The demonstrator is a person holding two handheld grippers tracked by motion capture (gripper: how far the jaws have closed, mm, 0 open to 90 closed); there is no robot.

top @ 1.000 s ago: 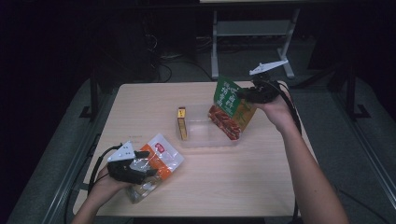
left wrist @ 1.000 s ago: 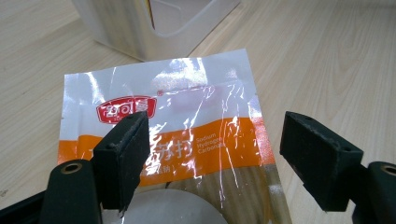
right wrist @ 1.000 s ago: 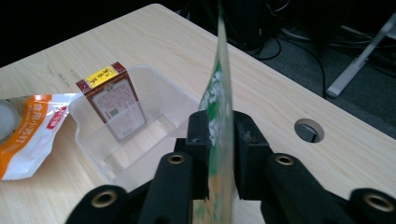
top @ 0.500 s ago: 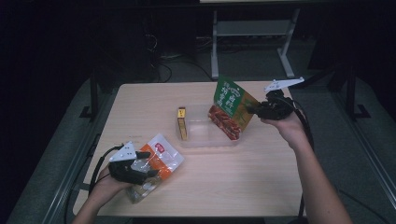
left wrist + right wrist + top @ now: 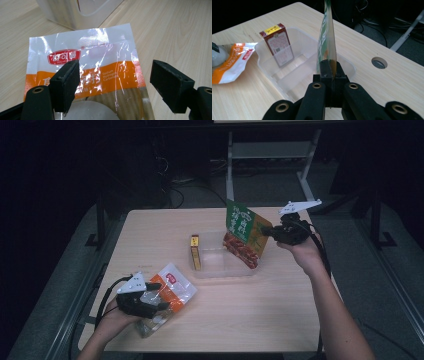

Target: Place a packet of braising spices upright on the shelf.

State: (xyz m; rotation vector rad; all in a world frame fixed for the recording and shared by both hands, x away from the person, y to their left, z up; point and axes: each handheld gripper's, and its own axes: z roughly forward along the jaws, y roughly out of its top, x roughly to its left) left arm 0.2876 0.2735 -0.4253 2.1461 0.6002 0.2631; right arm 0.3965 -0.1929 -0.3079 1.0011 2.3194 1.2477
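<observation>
The pale wooden table [image 5: 240, 320] carries a clear plastic bin [image 5: 220, 265] near its middle, with a small maroon and yellow carton [image 5: 195, 252] standing upright inside at one end. Above the bin's other end hangs a green and red snack pouch [image 5: 244, 234], tilted, its lower edge down at the bin. The right gripper [image 5: 270, 231] has just been closing and now pinches the pouch's edge tight between its jaws. Near the table's front left corner lies an orange, white and clear packet [image 5: 170, 292]; the left gripper [image 5: 113, 81] sits over it, jaws spread wide, clamping nothing.
</observation>
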